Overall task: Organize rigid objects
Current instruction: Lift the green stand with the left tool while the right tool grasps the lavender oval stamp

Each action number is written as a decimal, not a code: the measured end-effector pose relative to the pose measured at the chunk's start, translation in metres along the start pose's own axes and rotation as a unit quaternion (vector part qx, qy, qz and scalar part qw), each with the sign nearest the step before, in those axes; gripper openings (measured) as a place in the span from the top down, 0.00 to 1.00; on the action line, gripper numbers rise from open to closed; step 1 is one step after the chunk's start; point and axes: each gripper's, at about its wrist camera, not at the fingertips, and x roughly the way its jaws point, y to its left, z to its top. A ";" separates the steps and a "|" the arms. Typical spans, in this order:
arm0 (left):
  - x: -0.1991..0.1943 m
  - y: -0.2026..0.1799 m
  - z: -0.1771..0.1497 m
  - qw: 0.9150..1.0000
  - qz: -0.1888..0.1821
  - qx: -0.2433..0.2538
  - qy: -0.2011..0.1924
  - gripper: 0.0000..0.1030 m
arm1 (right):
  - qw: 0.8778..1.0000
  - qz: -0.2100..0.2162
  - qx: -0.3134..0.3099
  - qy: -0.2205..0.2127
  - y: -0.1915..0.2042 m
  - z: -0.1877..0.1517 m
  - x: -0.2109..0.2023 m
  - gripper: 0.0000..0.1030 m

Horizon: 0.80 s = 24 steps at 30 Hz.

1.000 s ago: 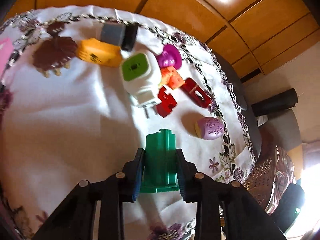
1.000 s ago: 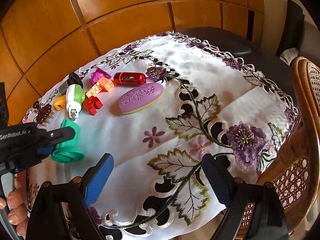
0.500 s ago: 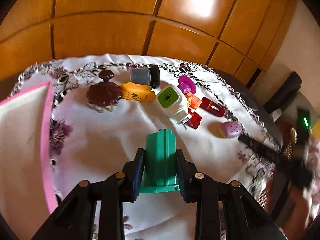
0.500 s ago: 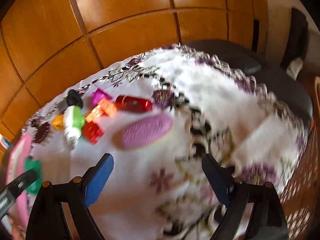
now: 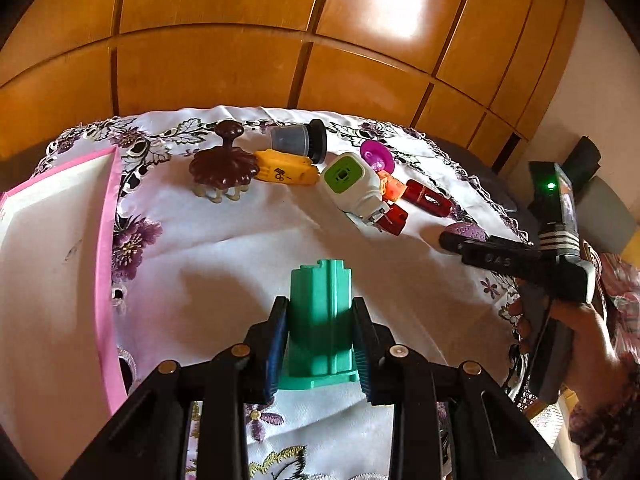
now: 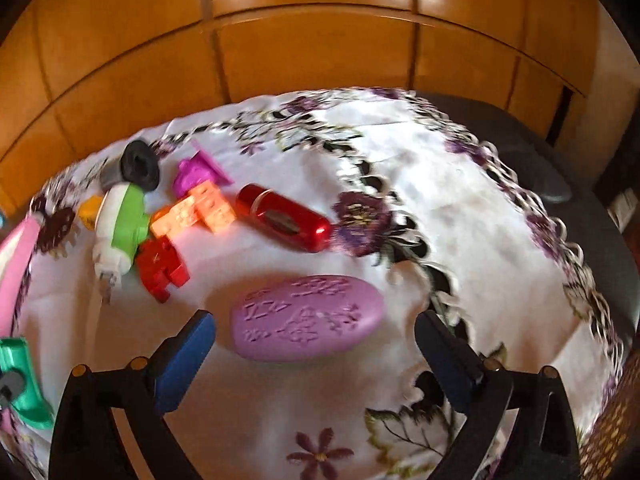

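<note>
My left gripper (image 5: 320,330) is shut on a green plastic block (image 5: 320,320), held above the white embroidered tablecloth (image 5: 224,264). A pink-rimmed white tray (image 5: 48,264) lies to its left. My right gripper (image 6: 316,336) stands open just in front of a purple oval case (image 6: 308,318), which lies flat between the lines of its blue pads without touching them. Beyond it lie a red cylinder (image 6: 284,222), orange bricks (image 6: 196,212), a red brick (image 6: 162,266), a white and green plug (image 6: 120,230) and a magenta piece (image 6: 196,172). The green block (image 6: 18,384) shows at that view's left edge.
At the cloth's far side lie a brown scalp brush (image 5: 224,166), a yellow piece (image 5: 286,170) and a grey and black cap (image 5: 298,144). A wooden panelled wall (image 5: 280,48) stands behind the table. A hand (image 5: 576,332) holds the right gripper at the table's right edge, by a wicker chair (image 6: 616,420).
The left gripper swung left with the green block, bringing the pink tray into view. The right gripper moved forward and left until the purple case lay right before its open fingers.
</note>
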 end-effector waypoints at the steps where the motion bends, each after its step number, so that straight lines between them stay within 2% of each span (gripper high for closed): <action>1: 0.000 0.000 0.000 1.000 0.001 0.000 0.000 0.70 | 1.000 -0.003 -0.011 -0.004 0.002 -0.001 0.001 0.18; 2: 0.000 0.001 -0.001 1.000 0.001 -0.001 0.000 0.70 | 1.000 -0.008 -0.019 -0.006 0.004 -0.002 0.002 0.24; 3: 0.000 0.002 -0.001 1.000 -0.001 -0.003 0.001 0.70 | 1.000 -0.008 -0.019 -0.007 0.005 -0.002 0.003 0.24; 9: 0.000 0.000 0.000 1.000 -0.005 -0.002 0.009 0.70 | 1.000 0.013 0.022 -0.016 0.003 -0.005 0.000 0.25; 16: 0.003 -0.003 0.012 0.999 -0.017 -0.003 0.030 0.70 | 0.997 0.054 0.058 -0.015 0.029 -0.009 -0.011 0.25; 19: 0.003 -0.006 0.015 0.999 -0.016 0.008 0.035 0.76 | 0.995 0.067 0.068 -0.022 0.040 -0.012 -0.014 0.25; 24: 0.008 -0.008 0.022 0.998 -0.013 0.003 0.058 0.73 | 0.995 0.061 0.067 -0.034 0.048 -0.017 -0.014 0.25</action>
